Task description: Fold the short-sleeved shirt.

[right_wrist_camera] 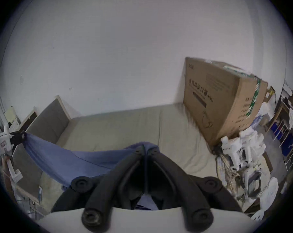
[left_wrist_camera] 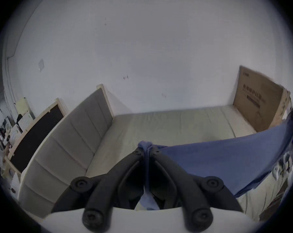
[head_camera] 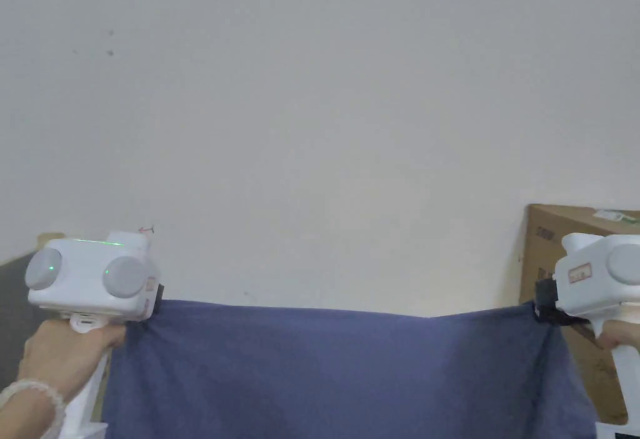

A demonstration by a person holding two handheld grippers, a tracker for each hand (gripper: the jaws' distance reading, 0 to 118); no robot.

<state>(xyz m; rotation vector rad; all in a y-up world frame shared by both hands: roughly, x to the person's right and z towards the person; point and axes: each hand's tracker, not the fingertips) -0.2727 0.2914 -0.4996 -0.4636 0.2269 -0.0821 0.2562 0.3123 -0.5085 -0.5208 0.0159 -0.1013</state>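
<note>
A blue short-sleeved shirt point(head_camera: 337, 371) hangs stretched in the air between my two grippers, its top edge nearly level. My left gripper point(head_camera: 156, 299) is shut on the shirt's left corner; in the left gripper view point(left_wrist_camera: 147, 148) both black jaws pinch a bunch of blue cloth point(left_wrist_camera: 218, 159). My right gripper point(head_camera: 542, 306) is shut on the right corner, and in the right gripper view point(right_wrist_camera: 146, 150) its jaws press on the fabric point(right_wrist_camera: 78, 159). The shirt's lower part runs out of the head view.
A bed with a pale beige mattress point(left_wrist_camera: 167, 127) lies under the shirt, with a grey padded headboard point(left_wrist_camera: 71, 140) at the left. A large cardboard box point(right_wrist_camera: 223, 98) stands at the bed's right end. Spare white grippers point(right_wrist_camera: 238, 145) and cloths lie on the right.
</note>
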